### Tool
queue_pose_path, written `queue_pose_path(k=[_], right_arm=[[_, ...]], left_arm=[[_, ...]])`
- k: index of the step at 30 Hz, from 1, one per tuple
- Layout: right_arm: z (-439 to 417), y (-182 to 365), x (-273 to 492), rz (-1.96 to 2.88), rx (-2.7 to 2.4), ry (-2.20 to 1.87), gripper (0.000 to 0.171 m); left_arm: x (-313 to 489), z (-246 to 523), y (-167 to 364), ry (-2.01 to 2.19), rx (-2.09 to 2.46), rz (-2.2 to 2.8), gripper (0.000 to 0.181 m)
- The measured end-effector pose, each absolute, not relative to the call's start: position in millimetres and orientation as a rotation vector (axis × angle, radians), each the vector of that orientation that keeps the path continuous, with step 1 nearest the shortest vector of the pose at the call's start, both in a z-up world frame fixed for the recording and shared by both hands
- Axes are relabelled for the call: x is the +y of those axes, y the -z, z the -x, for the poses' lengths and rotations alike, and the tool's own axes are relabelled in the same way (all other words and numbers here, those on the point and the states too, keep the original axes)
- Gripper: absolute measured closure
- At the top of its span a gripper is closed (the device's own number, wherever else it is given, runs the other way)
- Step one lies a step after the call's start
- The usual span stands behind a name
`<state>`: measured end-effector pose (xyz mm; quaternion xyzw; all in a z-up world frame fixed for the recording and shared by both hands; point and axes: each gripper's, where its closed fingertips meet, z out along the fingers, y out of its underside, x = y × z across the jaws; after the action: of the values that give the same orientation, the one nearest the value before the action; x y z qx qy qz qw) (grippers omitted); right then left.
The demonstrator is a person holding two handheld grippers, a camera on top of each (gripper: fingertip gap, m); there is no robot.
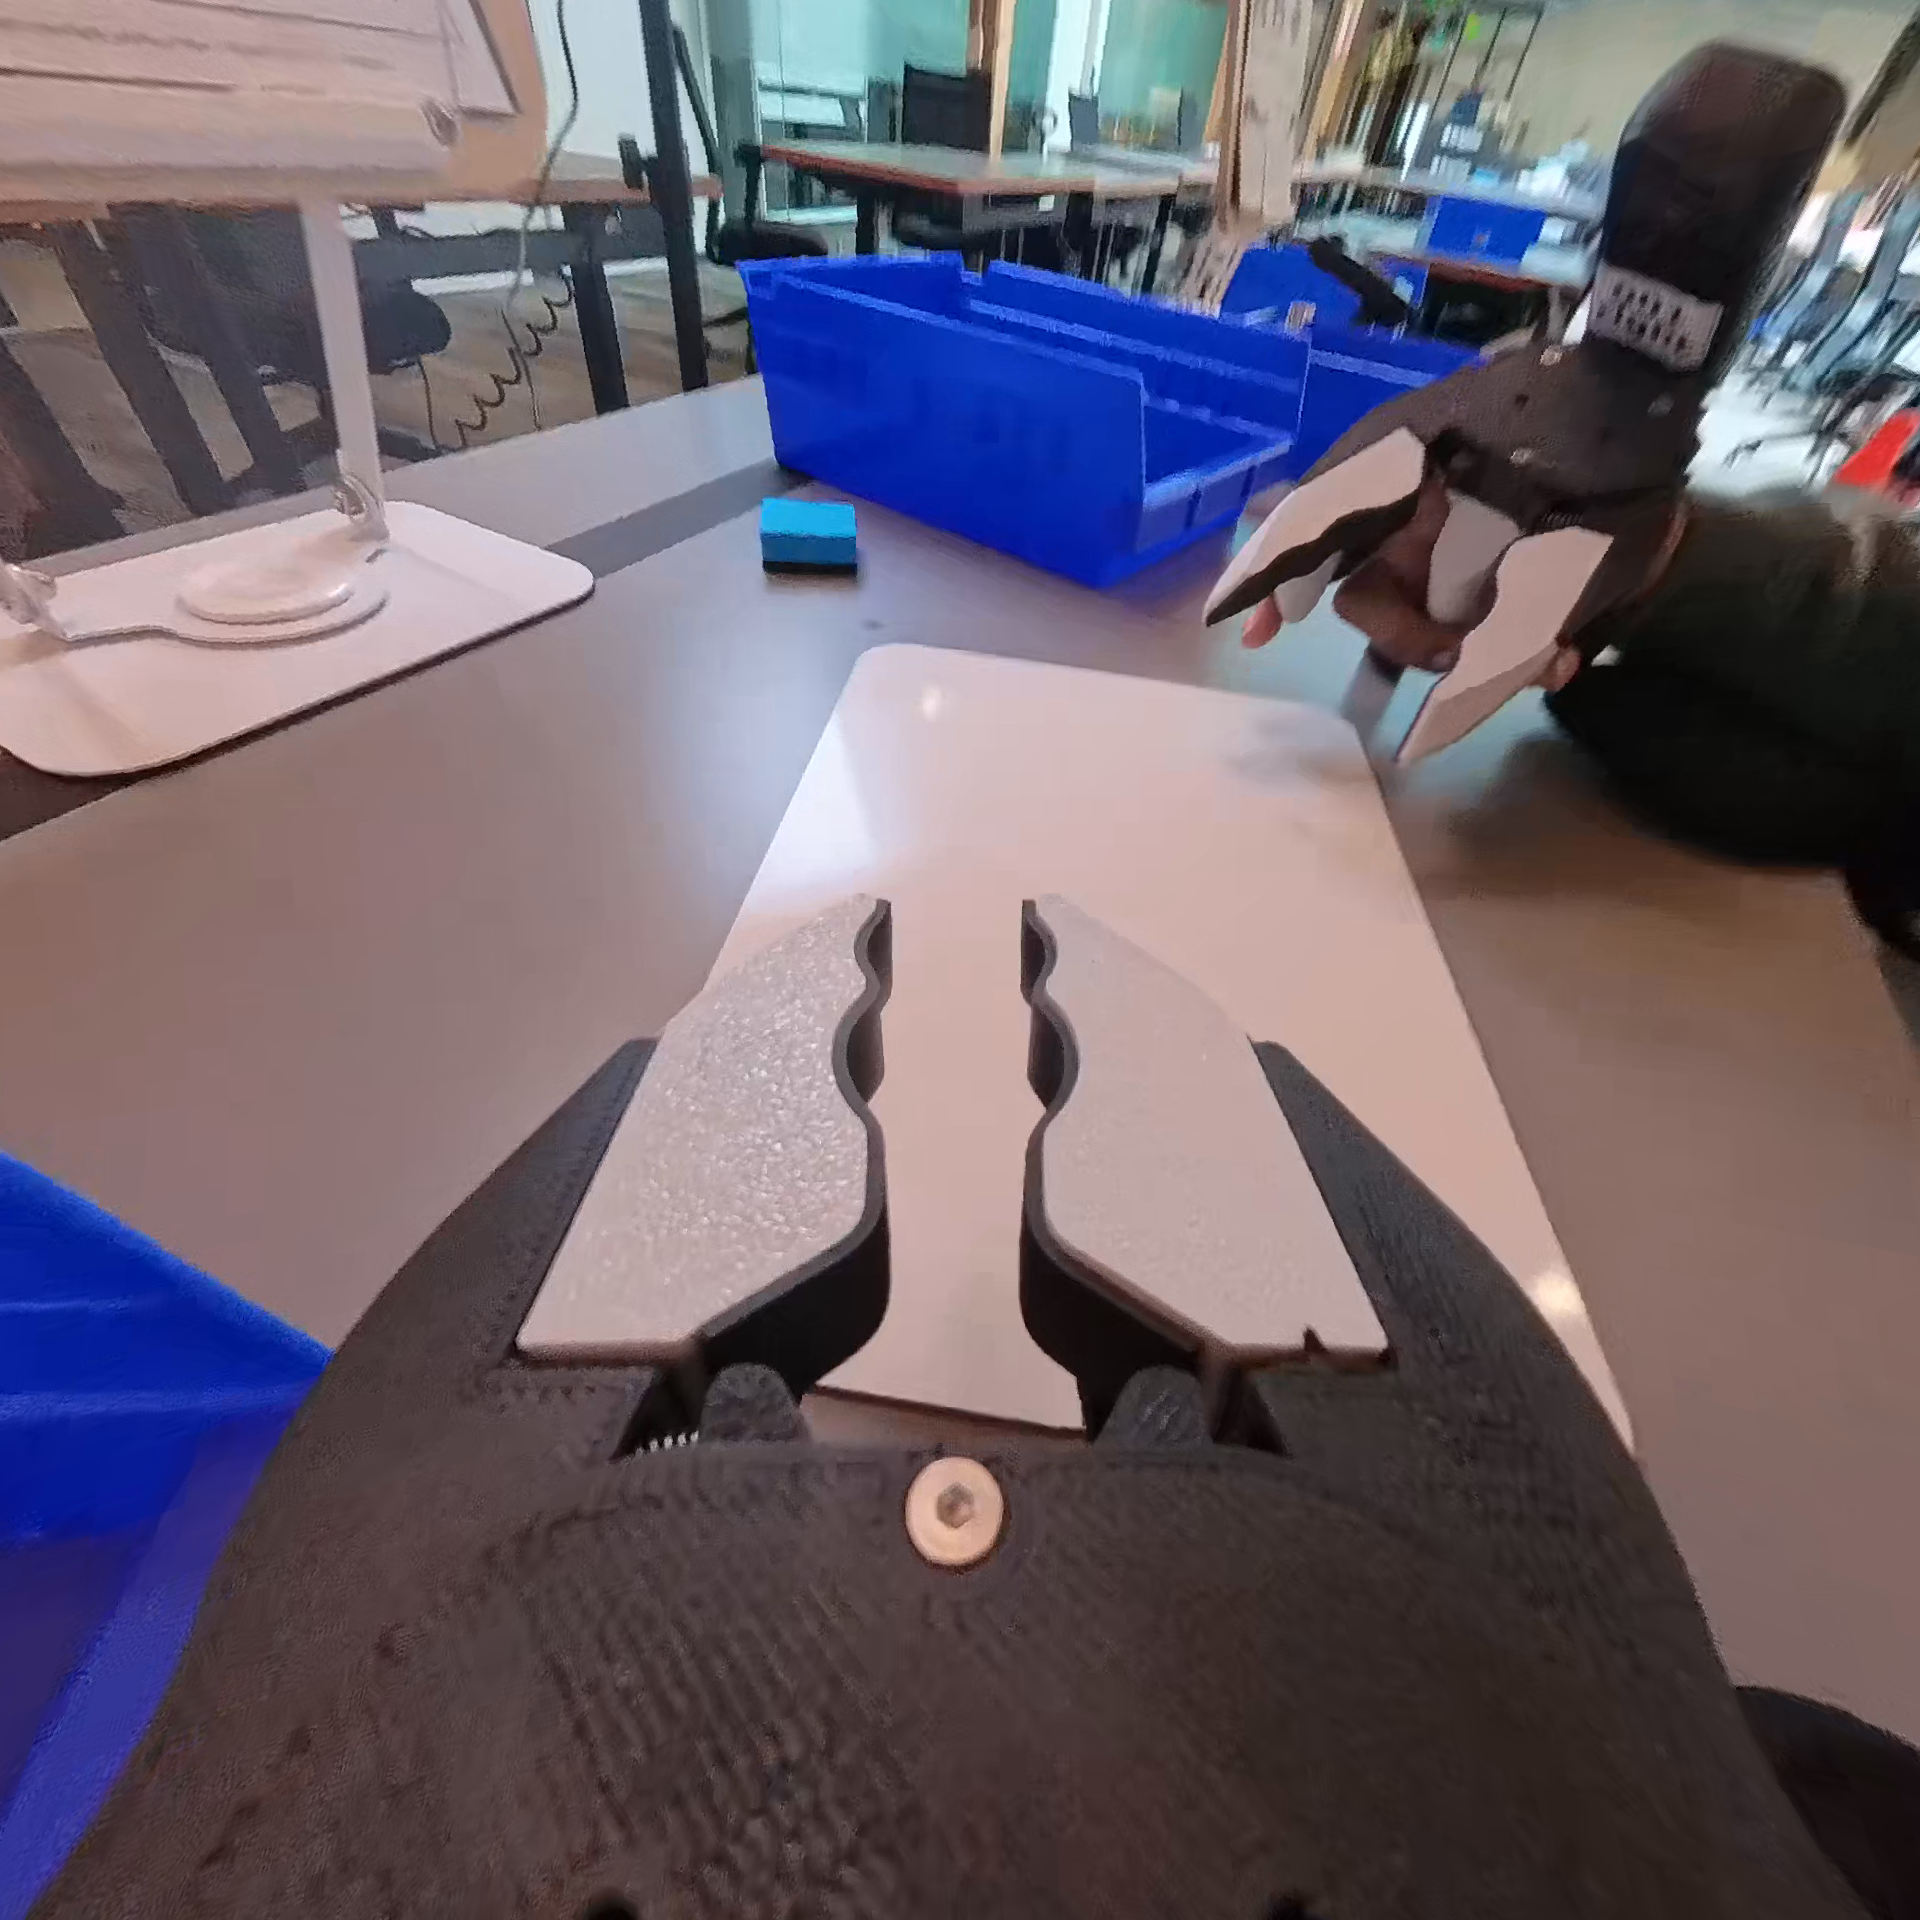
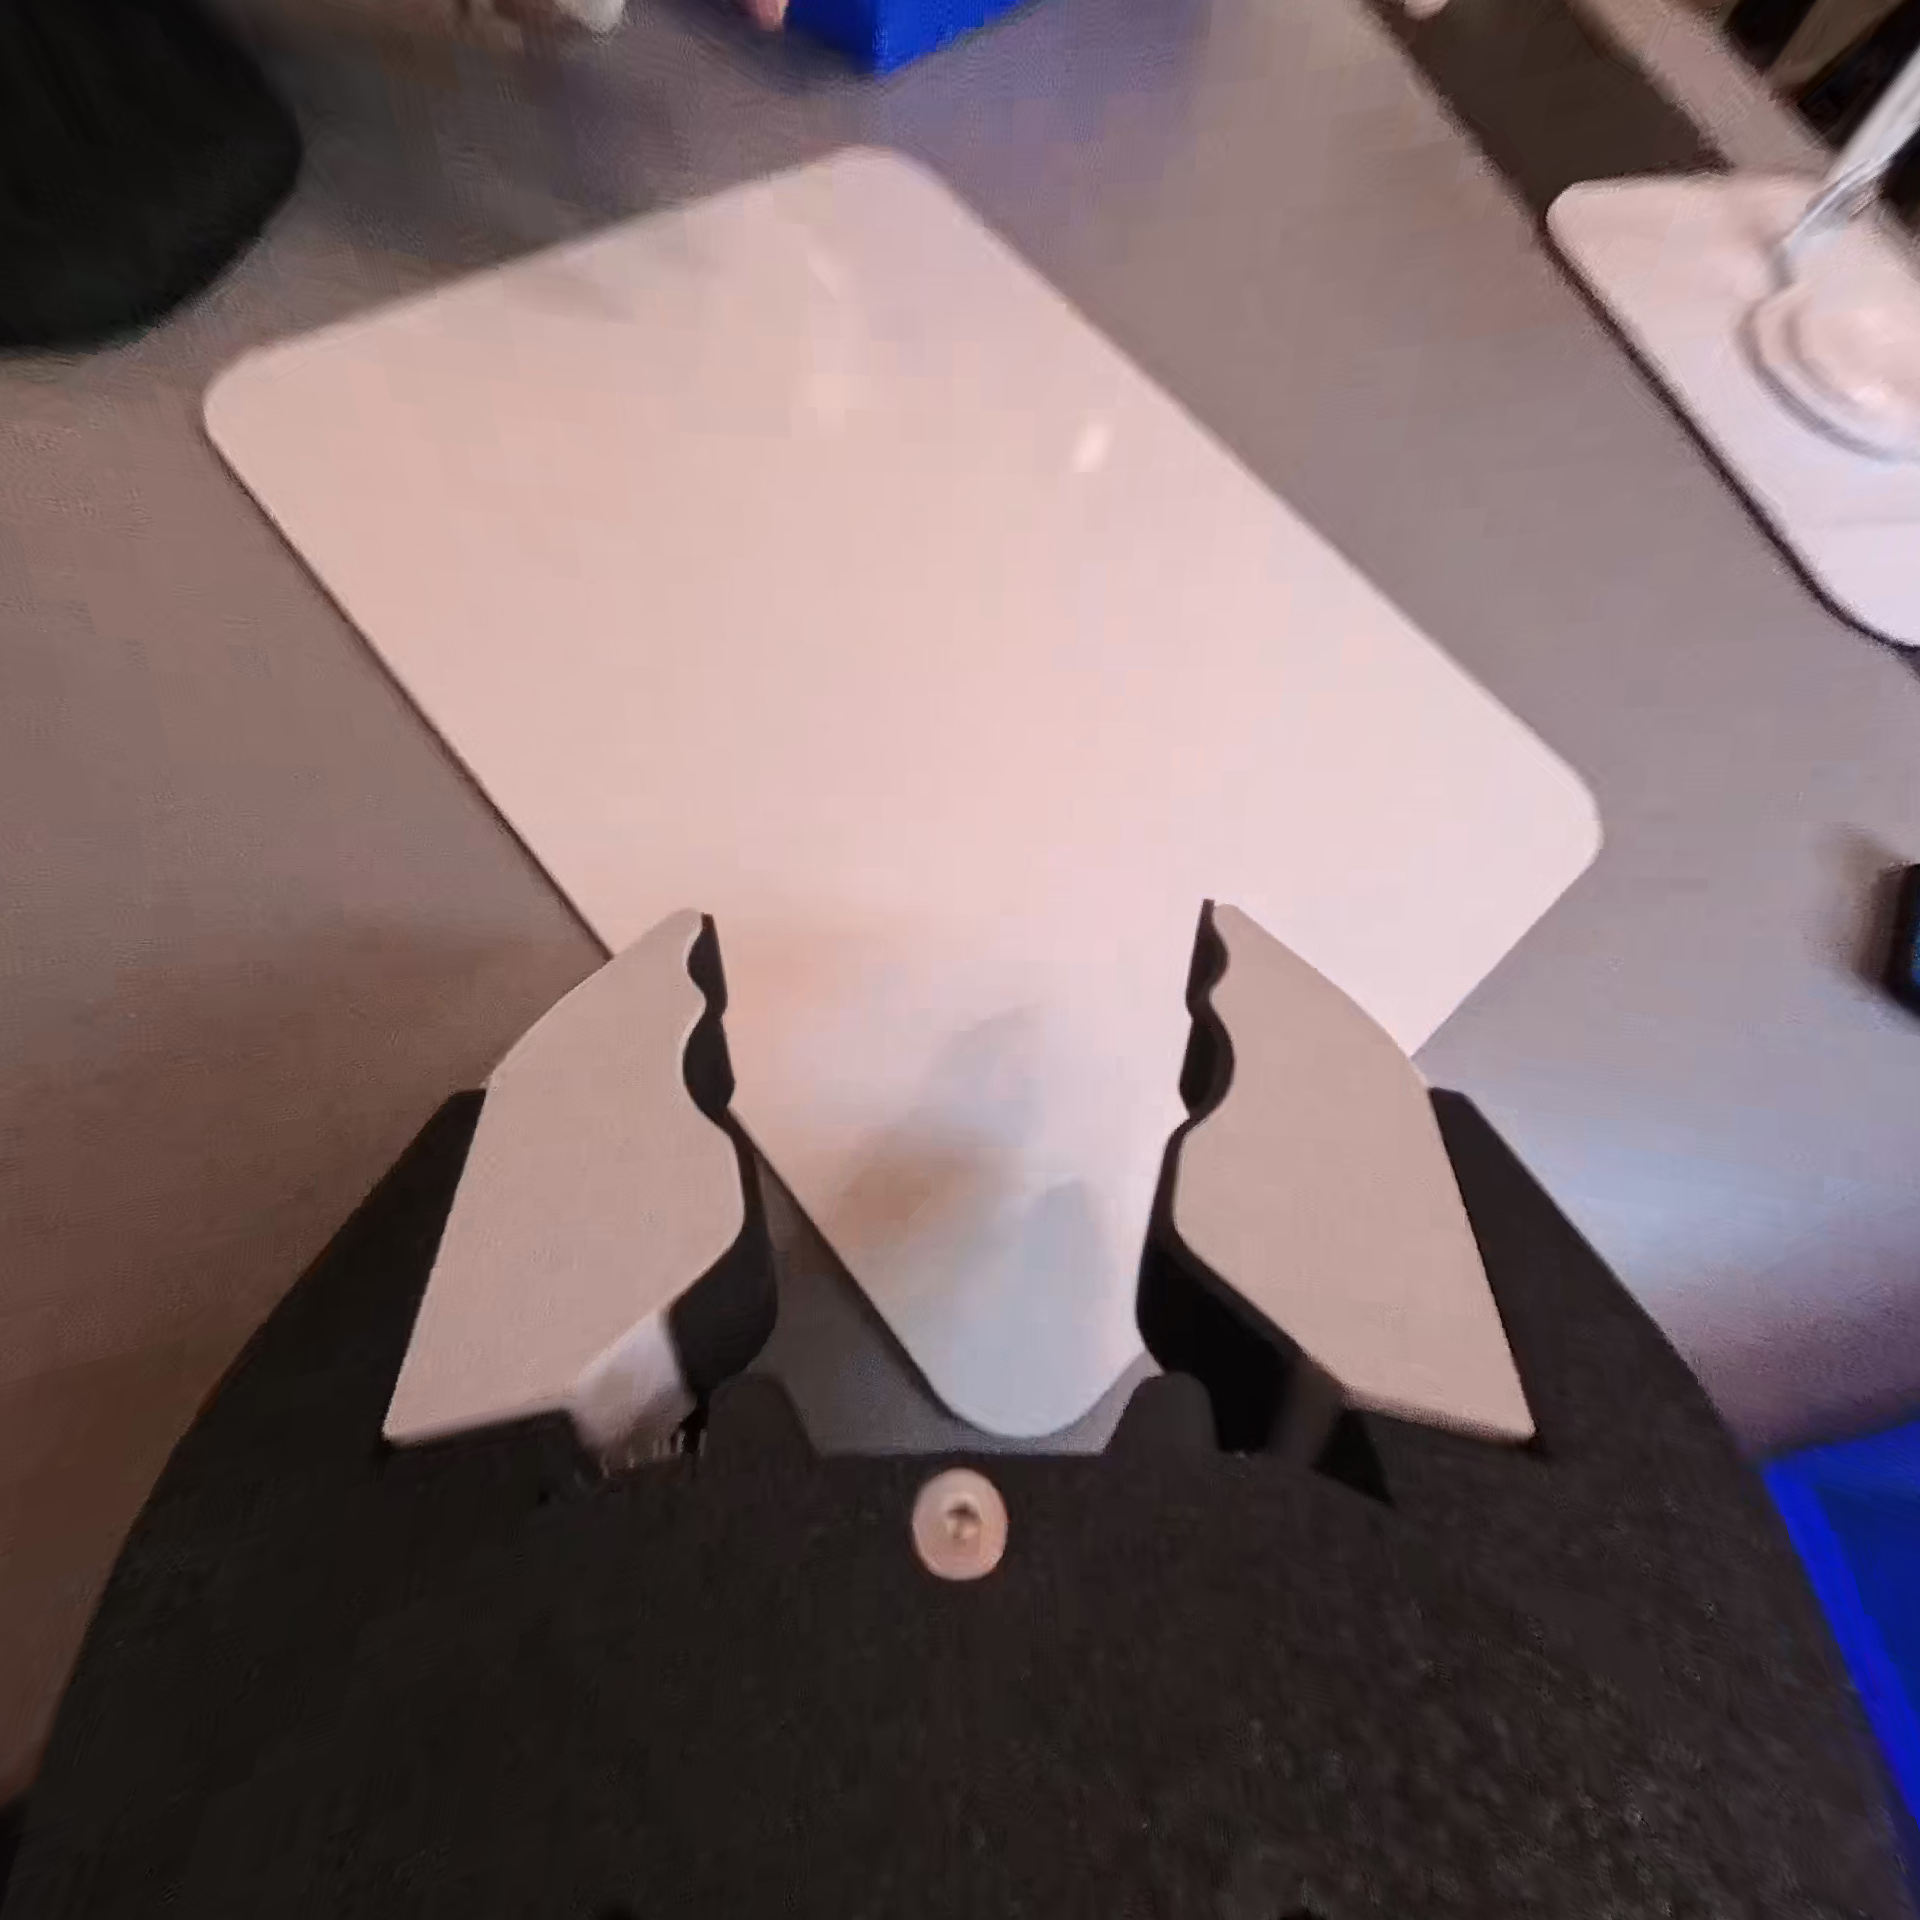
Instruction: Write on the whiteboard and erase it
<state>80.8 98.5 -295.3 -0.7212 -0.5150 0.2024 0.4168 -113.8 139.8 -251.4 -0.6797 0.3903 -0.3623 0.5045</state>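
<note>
A: What are the fingers doing?

B: The left gripper has its fingers parted with a narrow gap, nothing between them, over the near end of the whiteboard. The right gripper is spread wide and empty above a corner of the board.

A: Where does the board lie?

B: Flat on a grey worktop, its face blank. An office of desks and chairs lies behind.

A: Does one view show more?

B: The left view shows a blue eraser well beyond the board, blue bins behind it, a white stand at left, and the right gripper at the board's far corner. The right view looks down on the board and a corner of the stand.

A: Anything unclear?

B: The right view is blurred. In the left view a small grey thing under the far gripper cannot be made out.
</note>
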Motion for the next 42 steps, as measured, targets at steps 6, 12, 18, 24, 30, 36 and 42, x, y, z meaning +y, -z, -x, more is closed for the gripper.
queue_pose_path(k=[6, 12, 18, 24, 30, 36, 42], right_arm=[[-88, 226, 163, 1.563, -0.798, -0.535, 0.088], [-94, 214, 211, 1.492, -0.606, -0.467, 0.091], [-96, 224, 202, 1.499, -0.612, -0.483, 0.097], [-90, 224, 193, 1.488, -0.667, -0.451, 0.104], [-83, 232, 186, 1.507, -0.728, -0.395, 0.110], [-79, 237, 181, 1.518, -0.773, -0.371, 0.114], [-78, 241, 182, 1.540, -0.787, -0.371, 0.117]], left_arm=[[146, 125, 234, 0.896, 0.833, 1.553, 0.173], [168, 152, 223, 0.715, 0.737, 1.518, 0.175], [195, 210, 191, 0.565, 0.502, 1.501, 0.181], [249, 297, 189, 0.412, 0.254, 1.770, 0.172], [309, 326, 277, 0.338, 0.216, 2.335, 0.144], [323, 321, 327, 0.335, 0.184, 2.564, 0.133], [307, 346, 332, 0.065, 0.385, 2.676, 0.162]])
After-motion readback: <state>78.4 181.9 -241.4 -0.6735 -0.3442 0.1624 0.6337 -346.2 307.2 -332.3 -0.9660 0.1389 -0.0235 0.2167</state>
